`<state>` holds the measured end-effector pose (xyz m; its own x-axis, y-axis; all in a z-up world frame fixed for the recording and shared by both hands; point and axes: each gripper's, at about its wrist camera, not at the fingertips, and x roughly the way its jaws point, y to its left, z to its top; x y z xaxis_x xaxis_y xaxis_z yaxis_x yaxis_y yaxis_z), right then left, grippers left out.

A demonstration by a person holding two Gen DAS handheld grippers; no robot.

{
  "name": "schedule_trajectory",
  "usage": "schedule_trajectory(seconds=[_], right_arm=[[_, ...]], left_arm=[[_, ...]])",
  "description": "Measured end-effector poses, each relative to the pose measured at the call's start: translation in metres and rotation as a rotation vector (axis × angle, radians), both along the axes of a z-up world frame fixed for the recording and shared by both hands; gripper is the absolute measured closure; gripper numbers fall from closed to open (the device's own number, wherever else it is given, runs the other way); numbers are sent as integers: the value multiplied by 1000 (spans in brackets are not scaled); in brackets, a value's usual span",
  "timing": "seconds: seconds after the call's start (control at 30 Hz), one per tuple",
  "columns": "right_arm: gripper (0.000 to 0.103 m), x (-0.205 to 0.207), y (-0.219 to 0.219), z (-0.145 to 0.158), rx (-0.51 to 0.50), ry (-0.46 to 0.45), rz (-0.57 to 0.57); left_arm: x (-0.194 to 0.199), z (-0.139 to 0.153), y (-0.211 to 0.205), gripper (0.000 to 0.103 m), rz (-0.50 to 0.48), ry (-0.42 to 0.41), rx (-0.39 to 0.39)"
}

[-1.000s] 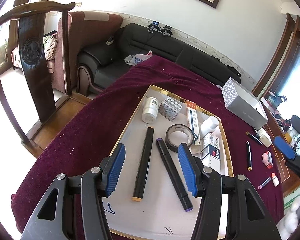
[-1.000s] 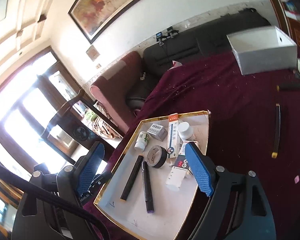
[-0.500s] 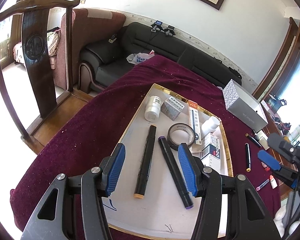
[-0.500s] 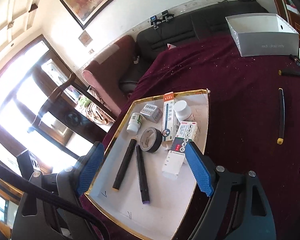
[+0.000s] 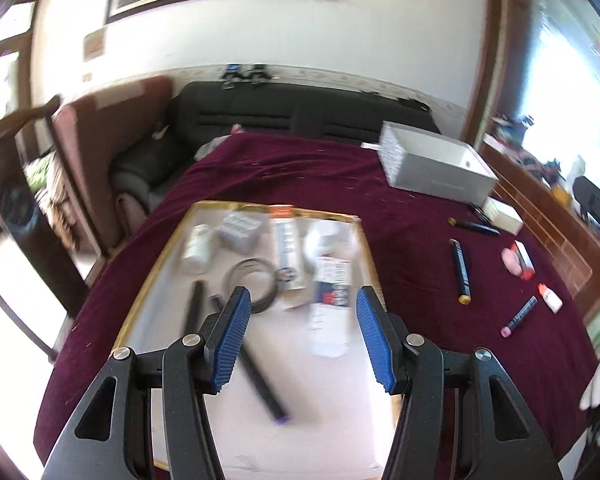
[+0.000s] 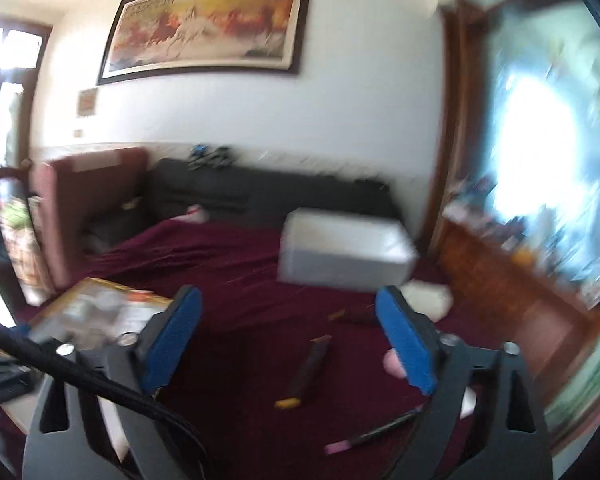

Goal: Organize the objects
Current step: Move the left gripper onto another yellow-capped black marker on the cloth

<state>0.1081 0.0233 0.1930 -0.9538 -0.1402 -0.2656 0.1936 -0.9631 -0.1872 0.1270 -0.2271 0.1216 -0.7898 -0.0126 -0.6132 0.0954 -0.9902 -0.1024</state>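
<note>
While both views are smeared by blur, the gold-rimmed tray (image 5: 370,264) can be made out on the maroon-covered worktop (image 5: 284,168); it carries a roll of dark tape (image 5: 252,280), two black markers (image 5: 256,376) lying side by side, a tall printed carton (image 5: 286,248), a white bottle (image 5: 196,244), a small grey box (image 5: 240,226) and a boxed item with a dark label (image 5: 332,284); the rest of its white floor is bare. To the right of the tray, loose on the cloth, lie a dark pen with a yellow end (image 5: 460,272), a second dark pen (image 5: 474,226) farther back, a slim marker with a pink tip (image 5: 518,318), a small glue bottle (image 5: 550,298) and a pink and red item (image 5: 518,260); beyond them stands an open grey box (image 5: 440,168) with a small white box (image 5: 502,216) just beside it. The left gripper (image 5: 300,336) hangs over the near part of the tray, its fingers (image 5: 230,340) parted with nothing pinched; the right gripper (image 6: 288,344) is aimed over the cloth toward the yellow-ended pen, its jaws have just been opening, and its fingers (image 6: 406,344) stand spread wide with nothing held. A black sofa (image 5: 284,114) and a framed painting (image 6: 208,26) back the scene.
</note>
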Motion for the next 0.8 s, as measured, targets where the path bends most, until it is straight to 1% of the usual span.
schedule_trajectory(seconds=[0.03, 0.07, 0.1, 0.13, 0.17, 0.2, 0.27, 0.33, 0.4, 0.53, 0.63, 0.8], right_arm=[[0, -5, 8, -2, -2, -21, -3], [0, -14, 17, -7, -10, -86, 7], [0, -30, 29, -15, -34, -192, 34], [0, -41, 38, -22, -62, -261, 43], [0, -52, 49, -31, -98, -315, 39], [0, -60, 63, -38, -130, -348, 21], [0, -71, 87, -49, -172, -380, -18], [0, -83, 108, -58, -229, -423, -30], [0, -91, 126, -63, -266, -443, -53], [0, -107, 157, -70, -325, -478, -99], [0, -128, 182, -78, -388, -500, -129], [0, -154, 208, -94, -487, -522, -164]], left_arm=[[-4, 2, 11, 54, -18, -3, -12], [-8, 3, 21, 54, -32, -5, -23], [-12, 5, 30, 54, -46, -6, -38], [-16, 6, 41, 54, -59, -7, -53], [-20, 6, 49, 54, -74, -14, -64], [-25, 6, 58, 54, -90, -23, -73], [-34, 4, 76, 54, -116, -43, -94], [-44, 2, 93, 54, -137, -60, -122], [-54, -2, 107, 54, -153, -77, -138], [-77, -12, 136, 54, -183, -118, -172], [-93, -21, 155, 54, -203, -151, -194], [-114, -34, 182, 54, -230, -190, -234]])
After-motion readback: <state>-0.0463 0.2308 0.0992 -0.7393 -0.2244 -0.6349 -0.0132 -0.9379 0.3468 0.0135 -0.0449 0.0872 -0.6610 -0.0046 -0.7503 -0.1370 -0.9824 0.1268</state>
